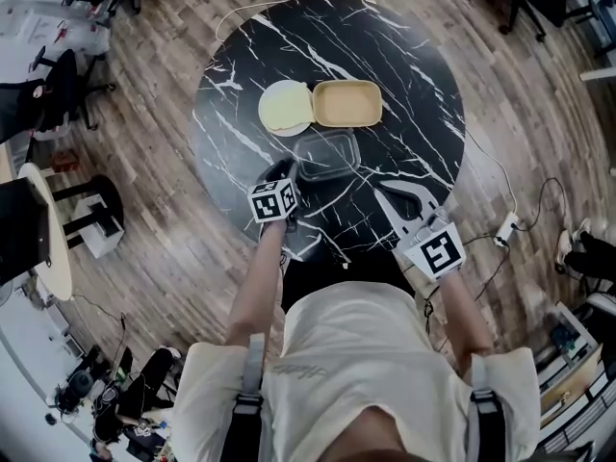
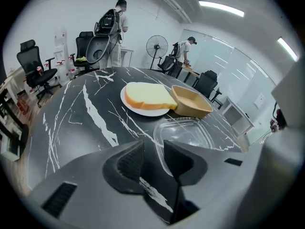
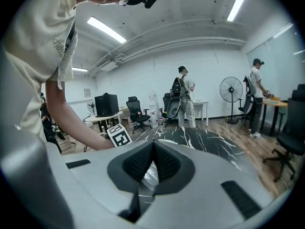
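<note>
A clear plastic container (image 1: 327, 154) lies on the round black marble table (image 1: 414, 85). Behind it are a white plate (image 1: 272, 123) with a slice of bread (image 1: 286, 104) and a tan tray (image 1: 347, 103). My left gripper (image 1: 285, 169) is at the clear container's near left corner. In the left gripper view it (image 2: 153, 152) is open by a narrow gap, and the clear container's (image 2: 186, 133) rim reaches that gap; the bread (image 2: 147, 95) and tan tray (image 2: 191, 101) lie beyond. My right gripper (image 1: 383, 193) hovers over the table's near right part, shut and empty (image 3: 153, 147).
Wooden floor surrounds the table, with cables (image 1: 500, 176) at the right and office chairs (image 1: 58, 89) at the left. In the gripper views, people (image 2: 116, 30) stand by desks, chairs and a floor fan (image 2: 156, 46) at the back of the room.
</note>
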Tool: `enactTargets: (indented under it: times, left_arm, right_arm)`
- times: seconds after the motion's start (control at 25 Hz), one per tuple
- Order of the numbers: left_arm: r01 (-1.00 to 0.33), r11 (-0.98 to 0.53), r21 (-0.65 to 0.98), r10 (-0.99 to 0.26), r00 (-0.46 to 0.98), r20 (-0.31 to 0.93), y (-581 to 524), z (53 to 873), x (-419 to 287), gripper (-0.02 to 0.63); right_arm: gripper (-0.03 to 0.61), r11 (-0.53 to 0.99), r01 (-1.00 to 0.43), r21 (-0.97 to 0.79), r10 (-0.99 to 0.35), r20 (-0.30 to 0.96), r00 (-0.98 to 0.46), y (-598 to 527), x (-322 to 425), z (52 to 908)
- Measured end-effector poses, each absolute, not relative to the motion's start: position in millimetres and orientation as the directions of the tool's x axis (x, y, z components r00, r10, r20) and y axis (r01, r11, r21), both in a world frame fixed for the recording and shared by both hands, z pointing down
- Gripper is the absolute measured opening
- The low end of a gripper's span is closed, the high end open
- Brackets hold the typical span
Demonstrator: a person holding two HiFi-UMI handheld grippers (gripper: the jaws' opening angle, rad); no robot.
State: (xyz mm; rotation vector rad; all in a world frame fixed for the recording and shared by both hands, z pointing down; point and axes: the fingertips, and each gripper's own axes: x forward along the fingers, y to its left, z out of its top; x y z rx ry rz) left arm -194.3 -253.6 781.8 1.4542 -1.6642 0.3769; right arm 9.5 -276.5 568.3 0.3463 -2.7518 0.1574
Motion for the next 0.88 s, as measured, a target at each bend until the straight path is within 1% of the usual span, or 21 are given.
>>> enactTargets:
  times: [0.2, 0.56, 0.88]
  left_arm:
    - [-0.926, 0.269, 0.266, -0.607, 0.051, 0.793, -250, 795, -195, 0.146]
    - [-0.938, 0.220, 0.269, -0.589, 0.092, 0.803, -252, 796, -187, 0.146]
    - [-0.938, 0.220, 0.268, -0.581, 0.094, 0.809, -250, 798, -187, 0.146]
  right_arm:
    - [0.006, 0.954, -0.290, -0.079, -0.247, 0.344, -0.906, -287, 10, 567]
    - [0.006, 0.954, -0.286, -0.085, -0.239, 0.359, -0.902, -283, 7, 573]
    - [0.006, 0.949, -0.299, -0.101, -0.246, 0.356, -0.901, -280, 8, 574]
